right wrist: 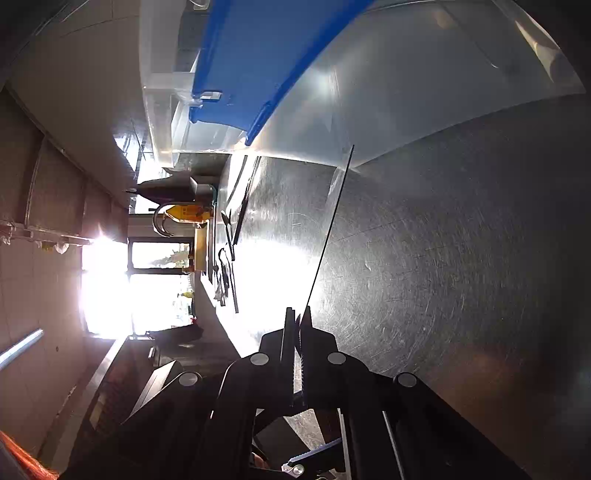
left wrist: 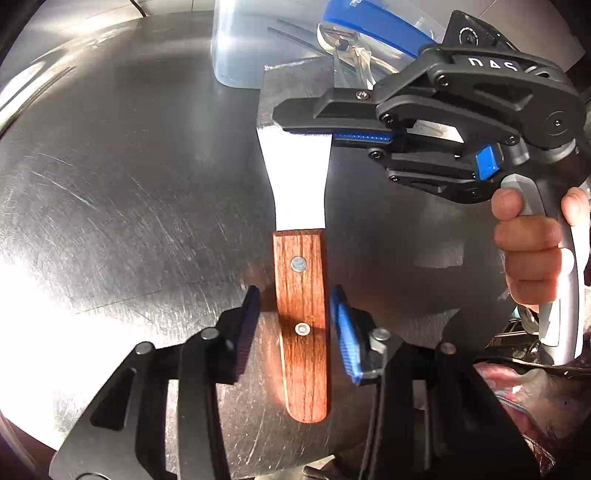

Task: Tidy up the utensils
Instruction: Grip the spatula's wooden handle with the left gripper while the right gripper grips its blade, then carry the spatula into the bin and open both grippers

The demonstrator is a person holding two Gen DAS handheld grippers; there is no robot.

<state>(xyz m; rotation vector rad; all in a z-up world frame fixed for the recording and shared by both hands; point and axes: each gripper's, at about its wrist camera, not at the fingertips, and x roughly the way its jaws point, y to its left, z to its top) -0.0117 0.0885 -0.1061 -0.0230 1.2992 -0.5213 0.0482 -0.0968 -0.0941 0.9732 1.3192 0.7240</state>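
Two grippers: both at one spatula (left wrist: 295, 206) on the steel table (left wrist: 129, 184).
Right gripper (left wrist: 306, 127): enters from 3 o'clock, clamped on the metal blade.
Left gripper (left wrist: 295, 321): pads flank the wooden handle, narrow gaps either side, not pressing.
Clear bin (left wrist: 240, 48): at 12 o'clock, blue lid (left wrist: 373, 26) on top.

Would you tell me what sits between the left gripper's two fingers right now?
In the left wrist view, the wooden handle of the spatula lies between the left gripper fingers; the right gripper clamps its metal blade.
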